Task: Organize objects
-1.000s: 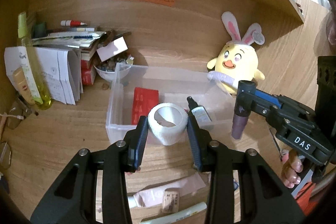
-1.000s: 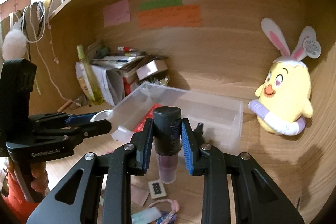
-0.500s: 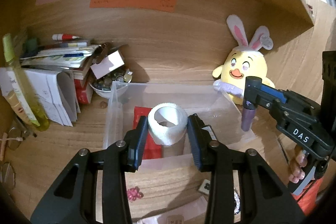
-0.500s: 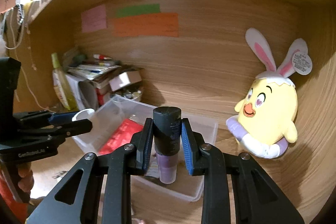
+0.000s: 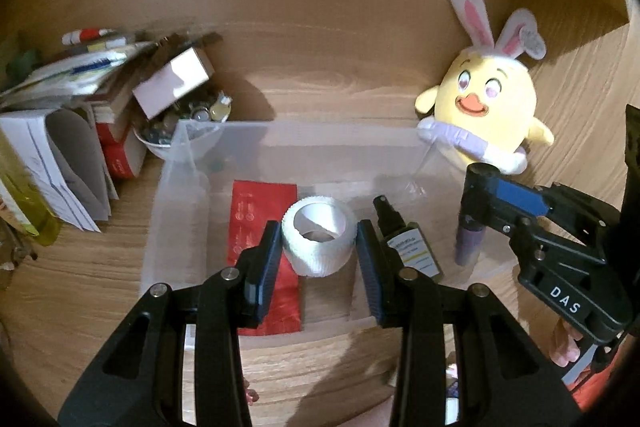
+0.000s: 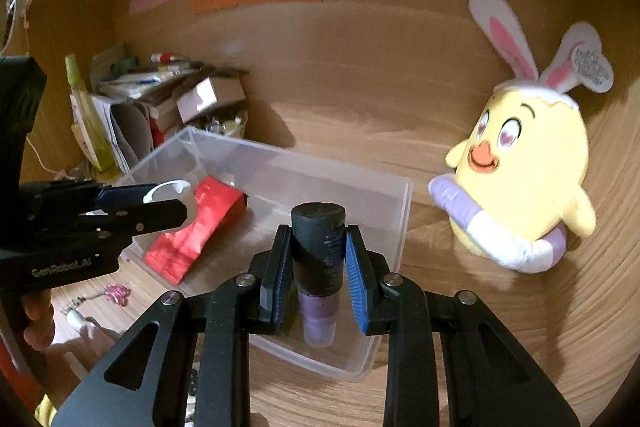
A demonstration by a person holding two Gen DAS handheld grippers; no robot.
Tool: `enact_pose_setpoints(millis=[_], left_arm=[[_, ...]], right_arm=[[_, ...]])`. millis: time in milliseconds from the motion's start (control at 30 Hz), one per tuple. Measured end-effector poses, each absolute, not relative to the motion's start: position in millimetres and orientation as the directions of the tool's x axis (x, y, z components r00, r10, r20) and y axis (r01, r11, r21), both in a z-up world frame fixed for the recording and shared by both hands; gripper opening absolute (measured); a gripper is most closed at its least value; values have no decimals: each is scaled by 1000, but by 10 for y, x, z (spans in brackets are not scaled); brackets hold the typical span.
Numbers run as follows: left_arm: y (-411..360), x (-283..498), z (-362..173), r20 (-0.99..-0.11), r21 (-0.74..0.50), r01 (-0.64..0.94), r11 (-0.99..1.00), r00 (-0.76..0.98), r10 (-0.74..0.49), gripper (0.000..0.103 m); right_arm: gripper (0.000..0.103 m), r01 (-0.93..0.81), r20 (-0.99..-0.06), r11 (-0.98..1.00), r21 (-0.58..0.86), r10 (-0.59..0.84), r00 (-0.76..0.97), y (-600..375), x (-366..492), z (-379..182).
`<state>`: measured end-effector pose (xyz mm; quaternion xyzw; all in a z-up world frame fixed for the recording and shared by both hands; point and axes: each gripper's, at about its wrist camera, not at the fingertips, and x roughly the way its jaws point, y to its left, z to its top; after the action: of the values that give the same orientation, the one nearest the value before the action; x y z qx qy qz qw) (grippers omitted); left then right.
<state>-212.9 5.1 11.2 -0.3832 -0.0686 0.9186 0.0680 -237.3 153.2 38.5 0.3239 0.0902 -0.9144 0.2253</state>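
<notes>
A clear plastic bin [image 5: 192,163] [image 6: 404,211] stands on the wooden desk. It holds a red packet [image 5: 260,211] [image 6: 192,227] and a small black-capped spray bottle [image 5: 404,243]. My left gripper [image 5: 318,247] is shut on a white tape roll [image 5: 318,241] and holds it over the bin's middle; the roll also shows in the right wrist view [image 6: 170,191]. My right gripper [image 6: 318,275] is shut on a purple bottle with a black cap [image 6: 318,259] [image 5: 470,243], held upright over the bin's right end.
A yellow bunny-eared chick plush [image 5: 484,115] [image 6: 524,187] sits right of the bin. A bowl of small items [image 5: 180,131], a small box, stacked books and papers [image 5: 60,131] crowd the left. Small trinkets [image 6: 116,294] lie on the desk in front.
Both grippers have moved forward with their loads, from in front of the bin to over its inside. Both grips look unchanged.
</notes>
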Motion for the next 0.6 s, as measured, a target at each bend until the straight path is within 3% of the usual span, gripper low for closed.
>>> enact_pose_setpoints(millis=[600], left_arm=[[83, -2219, -87, -734, -186, -77, -980, -652, 190, 38]], right_arm=[[24, 462, -708, -887, -12, -319, -631, 1431, -2553, 134]])
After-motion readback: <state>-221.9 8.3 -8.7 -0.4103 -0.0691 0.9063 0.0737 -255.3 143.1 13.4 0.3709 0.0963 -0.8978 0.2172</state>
